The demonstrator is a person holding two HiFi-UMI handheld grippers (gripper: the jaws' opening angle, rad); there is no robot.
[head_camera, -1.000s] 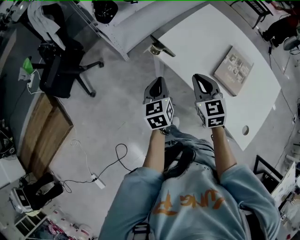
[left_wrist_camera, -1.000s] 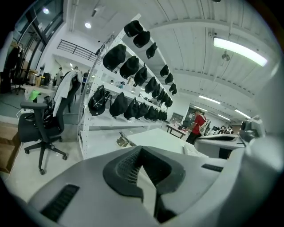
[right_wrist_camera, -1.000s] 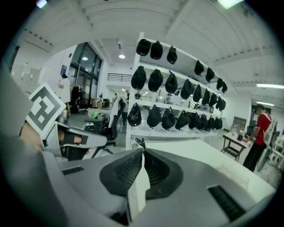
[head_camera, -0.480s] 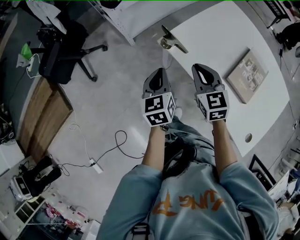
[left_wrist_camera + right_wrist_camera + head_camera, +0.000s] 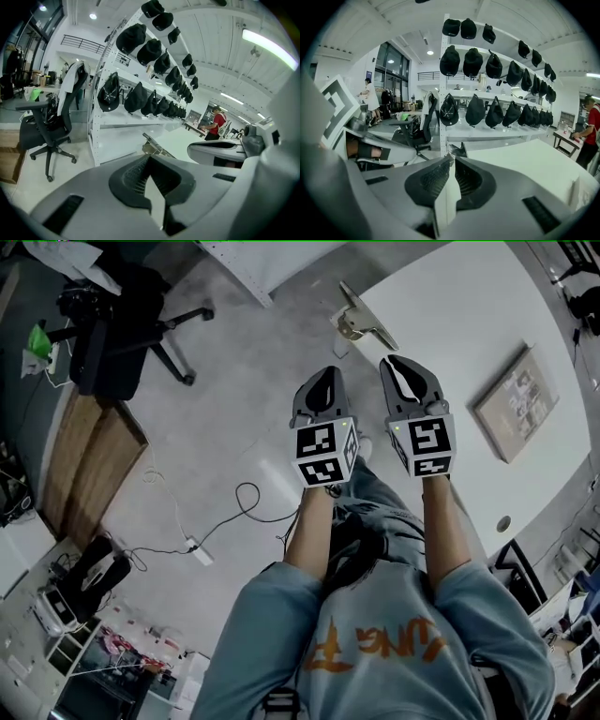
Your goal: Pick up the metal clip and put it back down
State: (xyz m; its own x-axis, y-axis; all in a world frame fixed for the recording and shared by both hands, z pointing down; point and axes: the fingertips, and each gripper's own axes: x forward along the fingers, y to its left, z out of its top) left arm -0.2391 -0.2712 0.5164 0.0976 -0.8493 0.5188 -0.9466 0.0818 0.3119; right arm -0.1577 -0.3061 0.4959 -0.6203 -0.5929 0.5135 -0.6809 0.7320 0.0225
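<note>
The metal clip [image 5: 360, 322] lies at the near corner of the white table [image 5: 450, 343]. It is a flat silvery piece with a folded base, and it shows past the jaw tips in the left gripper view [image 5: 153, 145] and the right gripper view [image 5: 458, 151]. A person holds both grippers side by side over the floor, just short of that corner. The left gripper [image 5: 325, 375] is shut with nothing in it, its tips meeting [image 5: 150, 158]. The right gripper [image 5: 396, 363] is also shut and empty [image 5: 452, 160], and it points at the clip.
A framed board [image 5: 517, 401] lies further along the table. A black office chair [image 5: 122, 334] stands on the grey floor at left, near a wooden panel [image 5: 89, 470] and a loose cable [image 5: 234, 512]. A white rack of dark caps [image 5: 487, 61] stands behind the table. A person in red [image 5: 218, 123] is far off.
Both grippers have moved forward and lower toward the table corner, so the clip now lies closer ahead of their tips. Both stay shut.
</note>
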